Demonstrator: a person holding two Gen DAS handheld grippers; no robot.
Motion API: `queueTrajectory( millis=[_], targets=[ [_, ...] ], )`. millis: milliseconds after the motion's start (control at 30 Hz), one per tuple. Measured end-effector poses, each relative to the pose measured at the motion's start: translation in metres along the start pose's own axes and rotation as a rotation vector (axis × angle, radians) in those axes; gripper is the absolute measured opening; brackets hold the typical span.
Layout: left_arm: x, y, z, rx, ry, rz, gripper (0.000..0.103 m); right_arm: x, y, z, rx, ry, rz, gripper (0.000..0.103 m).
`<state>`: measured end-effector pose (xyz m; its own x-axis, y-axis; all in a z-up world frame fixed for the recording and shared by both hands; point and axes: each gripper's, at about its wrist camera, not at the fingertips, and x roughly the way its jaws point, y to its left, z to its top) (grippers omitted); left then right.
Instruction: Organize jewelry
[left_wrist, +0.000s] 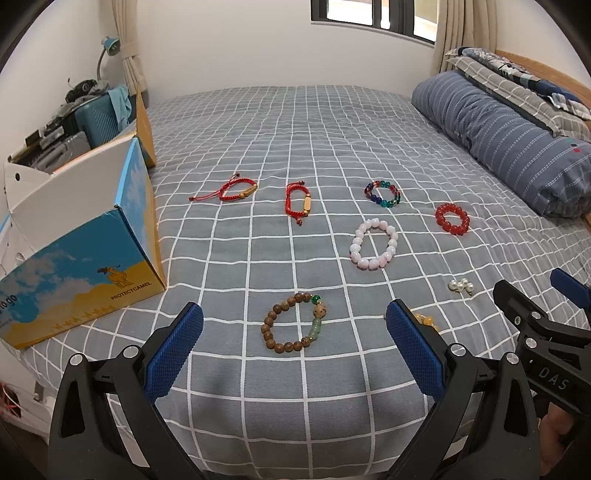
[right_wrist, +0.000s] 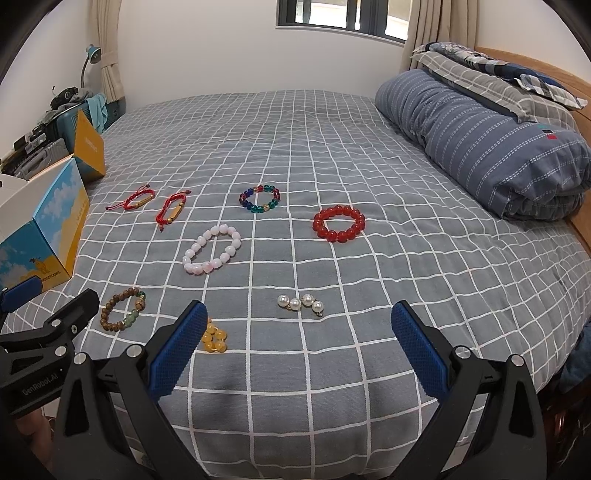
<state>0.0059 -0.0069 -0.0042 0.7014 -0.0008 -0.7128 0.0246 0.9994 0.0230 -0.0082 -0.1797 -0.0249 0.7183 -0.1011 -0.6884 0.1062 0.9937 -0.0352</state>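
Observation:
Several bracelets lie on the grey checked bed. A brown wooden bead bracelet (left_wrist: 294, 322) (right_wrist: 123, 309) lies just ahead of my open, empty left gripper (left_wrist: 294, 345). Farther off lie a pink bead bracelet (left_wrist: 373, 243) (right_wrist: 213, 249), a red bead bracelet (left_wrist: 451, 218) (right_wrist: 338, 223), a multicolour bead bracelet (left_wrist: 382, 194) (right_wrist: 259, 198) and two red cord bracelets (left_wrist: 236, 188) (left_wrist: 298, 198). Pearl earrings (right_wrist: 301, 303) lie ahead of my open, empty right gripper (right_wrist: 297, 343). A yellow bead bracelet (right_wrist: 214, 338) lies by its left finger.
An open blue and yellow cardboard box (left_wrist: 81, 236) (right_wrist: 44, 225) stands on the bed's left edge. A rolled striped quilt (right_wrist: 487, 147) and pillows lie at the right by the headboard. Suitcases and clutter (left_wrist: 85, 118) stand beyond the box.

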Motion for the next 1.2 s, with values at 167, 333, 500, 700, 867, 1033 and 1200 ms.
queueTrajectory(
  millis=[167,333,500,700,867,1033,1200],
  targets=[
    [-0.001,-0.002,-0.001,0.007,0.0,-0.002,0.098,-0.001,0.0,0.0,-0.002,0.0,0.001,0.096],
    [-0.001,-0.003,-0.001,0.007,-0.001,-0.002,0.098,-0.002,0.0,0.0,-0.004,0.001,-0.002,0.096],
    [-0.001,-0.003,-0.001,0.007,0.0,-0.004,0.098,-0.001,0.001,0.0,-0.006,0.003,-0.006,0.096],
    [-0.003,-0.005,0.003,0.011,0.004,-0.012,0.097,-0.001,0.002,0.002,-0.014,0.001,0.0,0.096],
    [-0.017,-0.004,0.02,0.028,-0.028,0.001,0.097,-0.012,0.003,0.018,-0.023,-0.031,0.016,0.096],
    [-0.025,0.011,0.055,-0.001,-0.068,0.022,0.097,-0.02,0.008,0.045,-0.029,-0.061,0.029,0.096],
    [-0.013,0.027,0.085,-0.024,-0.068,0.044,0.097,-0.01,0.023,0.08,-0.08,-0.065,0.059,0.096]
  ],
)
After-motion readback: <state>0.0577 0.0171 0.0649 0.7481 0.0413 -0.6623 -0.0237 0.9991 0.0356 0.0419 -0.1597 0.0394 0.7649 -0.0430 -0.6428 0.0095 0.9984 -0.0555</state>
